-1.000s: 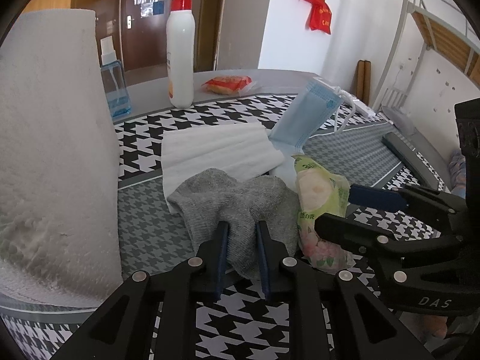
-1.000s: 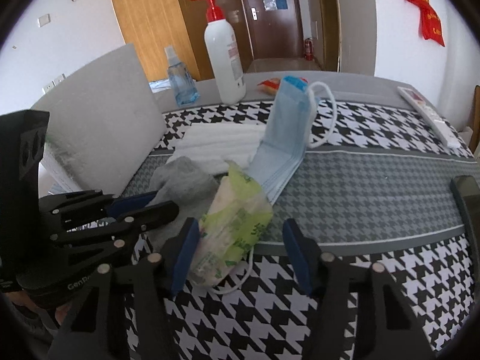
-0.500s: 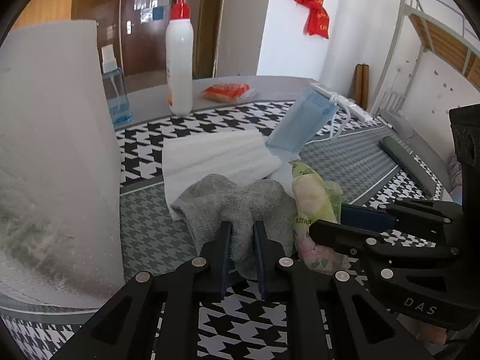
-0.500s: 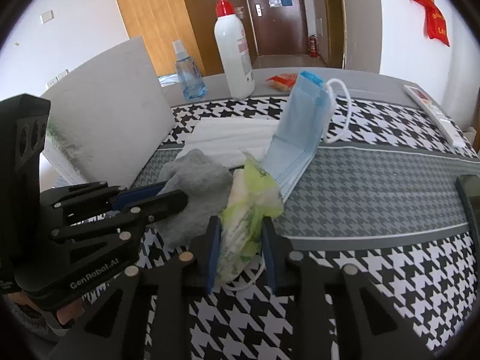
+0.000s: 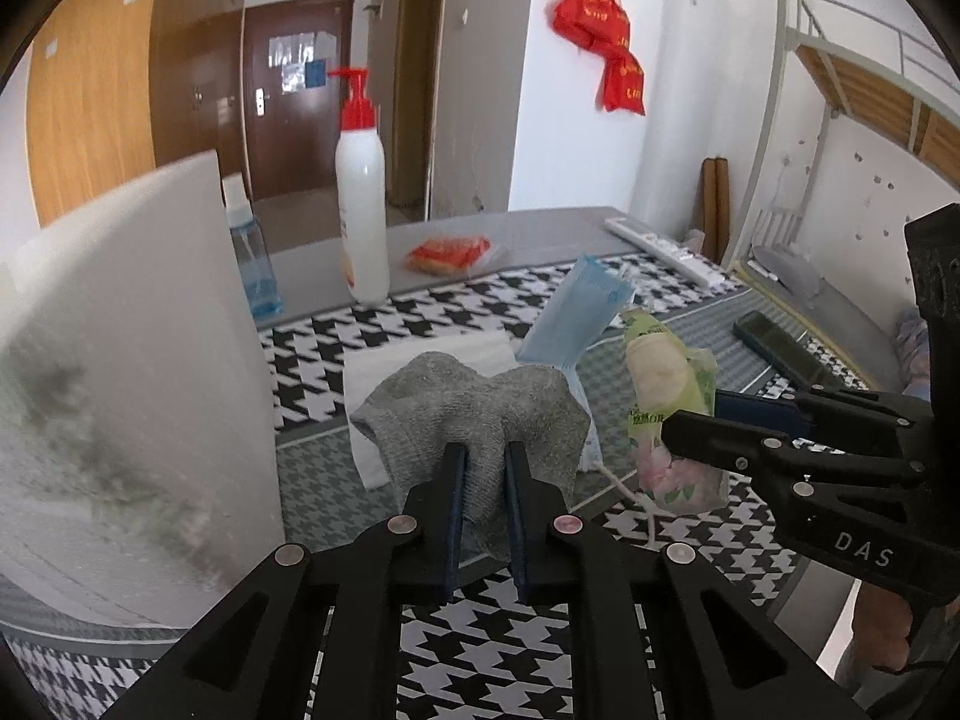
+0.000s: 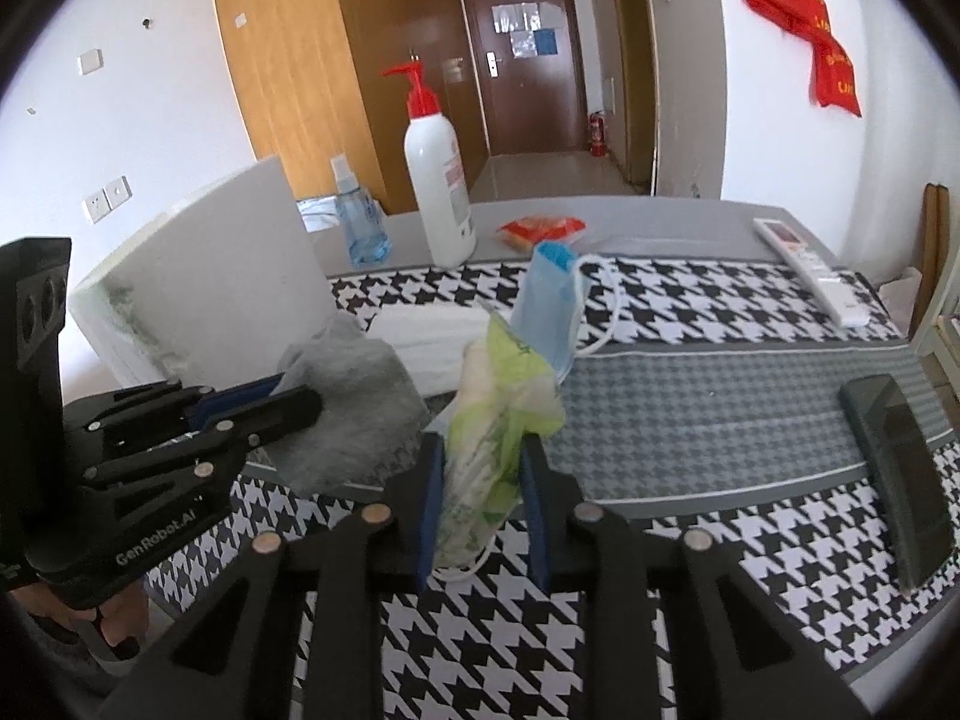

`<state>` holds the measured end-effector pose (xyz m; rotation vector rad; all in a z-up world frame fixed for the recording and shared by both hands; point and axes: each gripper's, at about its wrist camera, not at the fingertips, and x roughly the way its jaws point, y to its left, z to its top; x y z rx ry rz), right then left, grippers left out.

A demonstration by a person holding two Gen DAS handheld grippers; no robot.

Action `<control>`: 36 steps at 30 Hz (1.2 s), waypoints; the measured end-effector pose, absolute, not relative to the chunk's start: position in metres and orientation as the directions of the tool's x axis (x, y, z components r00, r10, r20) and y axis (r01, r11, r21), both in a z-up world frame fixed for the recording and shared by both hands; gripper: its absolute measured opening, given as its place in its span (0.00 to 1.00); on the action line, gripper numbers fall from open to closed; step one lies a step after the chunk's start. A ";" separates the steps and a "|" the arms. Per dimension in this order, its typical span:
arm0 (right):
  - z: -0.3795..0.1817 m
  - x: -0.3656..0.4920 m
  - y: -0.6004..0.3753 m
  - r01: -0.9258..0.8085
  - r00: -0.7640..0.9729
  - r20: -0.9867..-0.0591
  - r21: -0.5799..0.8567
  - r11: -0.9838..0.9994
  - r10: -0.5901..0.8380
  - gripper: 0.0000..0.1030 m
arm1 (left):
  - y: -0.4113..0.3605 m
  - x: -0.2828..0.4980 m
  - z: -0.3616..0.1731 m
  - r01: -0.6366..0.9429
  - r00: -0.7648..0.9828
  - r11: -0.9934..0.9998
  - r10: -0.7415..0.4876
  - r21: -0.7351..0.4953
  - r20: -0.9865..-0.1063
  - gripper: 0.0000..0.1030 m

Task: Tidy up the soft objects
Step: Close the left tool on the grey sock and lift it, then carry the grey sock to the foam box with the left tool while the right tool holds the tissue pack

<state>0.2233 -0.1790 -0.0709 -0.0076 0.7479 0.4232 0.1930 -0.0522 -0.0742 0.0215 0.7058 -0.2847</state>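
While both tongs carry their catch just above the houndstooth table (image 6: 690, 312), the risks pile up. The left tongs (image 5: 483, 504) are clamped on a bunched fold of the grey sock (image 5: 474, 408), which droops on either side of the blue pads; with so little cloth pinched, it could slide out. Just right of the sock, the right tongs (image 6: 483, 510) are squeezed on the green tissue pack (image 6: 504, 414), slick film crumpling between the pads. That wrapper looks slippery, and a jolt might shoot it free. Behind the sock, the blue face mask (image 6: 549, 306) stands tilted against the pack, its white ear loop (image 6: 474, 564) trailing under the right tongs. I reckon that loop could snag and drag the mask along. To the sock's left the big white paper roll (image 5: 132, 372) sits near; a wide swing could clip it.
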 end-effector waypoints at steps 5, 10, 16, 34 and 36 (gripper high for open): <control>-0.058 0.220 -0.178 -0.372 0.684 -0.632 0.128 0.919 0.364 0.28 | -0.051 0.189 -0.058 0.264 0.751 0.962 -0.246 -0.064 -0.613 0.13; -0.048 0.218 -0.177 -0.367 0.712 -0.603 0.116 0.923 0.359 0.28 | -0.050 0.182 -0.046 0.263 0.778 0.964 -0.237 -0.041 -0.582 0.14; -0.041 0.217 -0.173 -0.373 0.722 -0.592 0.104 0.922 0.358 0.28 | -0.049 0.177 -0.034 0.261 0.803 0.965 -0.228 -0.019 -0.550 0.14; -0.007 0.213 -0.160 -0.393 0.775 -0.508 0.077 0.916 0.375 0.28 | -0.040 0.166 0.000 0.233 0.875 0.972 -0.201 0.019 -0.440 0.14; -0.003 0.213 -0.158 -0.395 0.780 -0.499 0.074 0.916 0.377 0.28 | -0.038 0.166 0.003 0.226 0.882 0.974 -0.197 0.017 -0.428 0.14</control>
